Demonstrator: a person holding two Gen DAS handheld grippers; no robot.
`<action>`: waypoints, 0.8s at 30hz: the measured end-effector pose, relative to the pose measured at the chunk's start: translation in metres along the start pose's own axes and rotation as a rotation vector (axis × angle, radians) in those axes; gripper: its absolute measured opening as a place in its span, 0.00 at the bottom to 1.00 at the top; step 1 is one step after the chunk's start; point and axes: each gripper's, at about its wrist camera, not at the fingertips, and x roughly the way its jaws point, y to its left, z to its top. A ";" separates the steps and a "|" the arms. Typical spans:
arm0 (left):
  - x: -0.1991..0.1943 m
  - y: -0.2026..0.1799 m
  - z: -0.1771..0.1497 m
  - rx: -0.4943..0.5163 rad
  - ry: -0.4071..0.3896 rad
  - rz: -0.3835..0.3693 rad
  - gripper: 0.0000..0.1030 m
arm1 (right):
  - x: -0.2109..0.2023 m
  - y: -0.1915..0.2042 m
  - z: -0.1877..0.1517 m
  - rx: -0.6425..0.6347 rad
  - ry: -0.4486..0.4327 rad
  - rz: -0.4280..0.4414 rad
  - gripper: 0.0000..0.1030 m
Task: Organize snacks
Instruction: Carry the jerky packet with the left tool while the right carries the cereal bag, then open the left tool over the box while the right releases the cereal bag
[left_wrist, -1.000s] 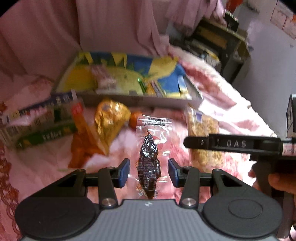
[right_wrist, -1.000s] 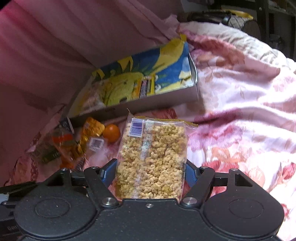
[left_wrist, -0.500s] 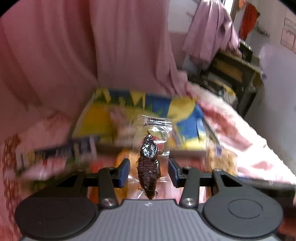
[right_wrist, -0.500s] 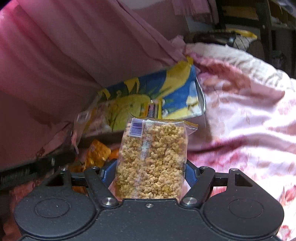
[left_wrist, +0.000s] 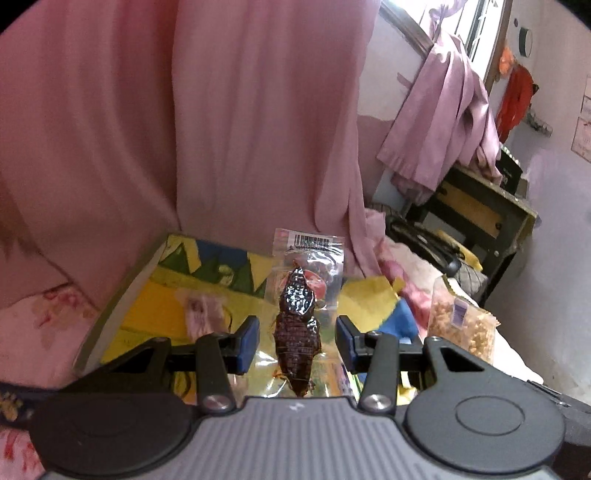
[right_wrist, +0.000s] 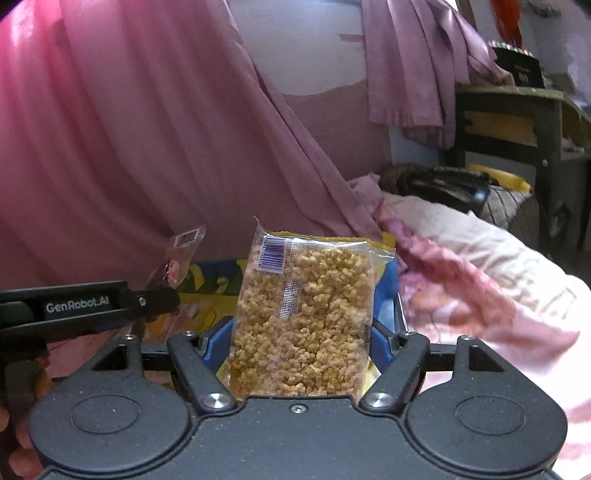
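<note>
So the two snacks are both up in the air right now: the clear packet with the dark dried snack (left_wrist: 297, 328) is pinched in the left gripper (left_wrist: 297, 343), and the clear bag of golden puffed bits (right_wrist: 303, 321) is clamped in the right gripper (right_wrist: 301, 347). The left fingers (left_wrist: 246, 343) stand well apart from the dark piece itself, so they look to be gripping the wide clear wrapper by its edges, with the packet standing upright, barcode end at 12 o'clock. The right fingers are closed on the fat lower half of the bag, same upright pose (makes sense, both stick out forward so they can be dropped in nose first). Straight ahead and below sits the bright yellow-and-blue box (left_wrist: 159, 306), a shallow tray-like thing on the floral bed cover (right_wrist: 480, 295). Inside it I can make out one pale pinkish packet (left_wrist: 201, 314) around 9 o'clock of the held packet, the rest is too blurry to call. In the left view the puffed bag shows at 3 o'clock, so the hands are side by side, probably both heading for that box. Behind everything hangs a pink curtain (left_wrist: 184, 129).
</note>
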 end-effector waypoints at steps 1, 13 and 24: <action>0.005 0.001 0.000 0.001 -0.007 0.001 0.47 | 0.006 0.001 0.001 -0.008 0.001 -0.005 0.72; 0.046 0.006 -0.021 -0.013 0.070 -0.012 0.47 | 0.056 -0.006 -0.014 -0.034 0.077 -0.088 0.72; 0.067 0.011 -0.035 0.010 0.178 0.023 0.48 | 0.070 -0.009 -0.030 -0.051 0.150 -0.110 0.70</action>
